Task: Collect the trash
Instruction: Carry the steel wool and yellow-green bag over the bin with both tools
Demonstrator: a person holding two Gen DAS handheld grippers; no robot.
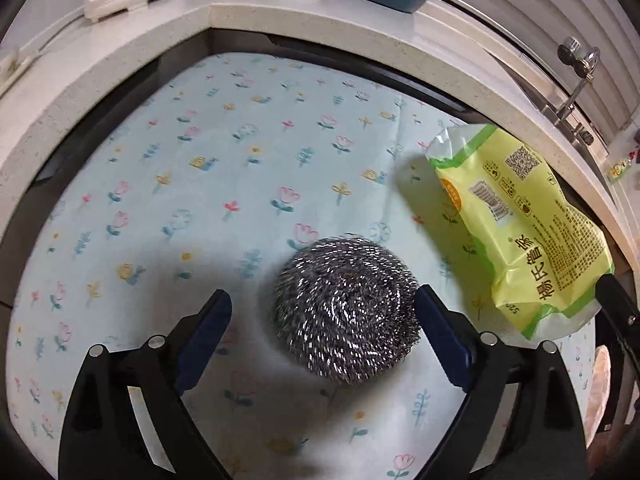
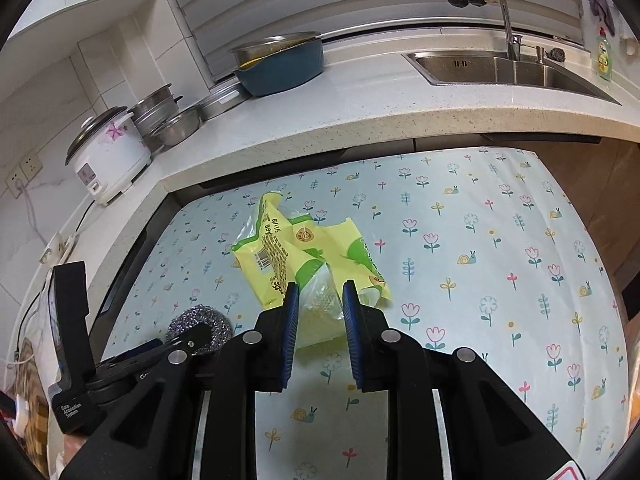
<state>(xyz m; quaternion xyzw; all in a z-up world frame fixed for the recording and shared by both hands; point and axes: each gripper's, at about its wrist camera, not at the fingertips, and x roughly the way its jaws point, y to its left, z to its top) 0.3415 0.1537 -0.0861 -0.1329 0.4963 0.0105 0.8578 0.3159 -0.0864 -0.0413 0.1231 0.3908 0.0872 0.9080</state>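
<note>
- Left tool (image 1: 323, 310) is wide open, with the steel wool ball (image 1: 346, 310) sitting between its blue pads. One pad is right beside the ball; the other is apart from it.
- Right tool (image 2: 320, 300) is nearly closed, and it pinches the clear end of the yellow-green plastic bag (image 2: 296, 252).
- Both the ball and the bag are over the flowery cloth (image 1: 224, 168), which has tulips and snails on it.
- Behind the cloth runs the speckled counter (image 2: 360, 108). It carries a white rice cooker (image 2: 106, 152), metal pots (image 2: 168, 116), a blue basin (image 2: 280, 68) and a steel sink (image 2: 508, 70) with a tap (image 2: 496, 0).
</note>
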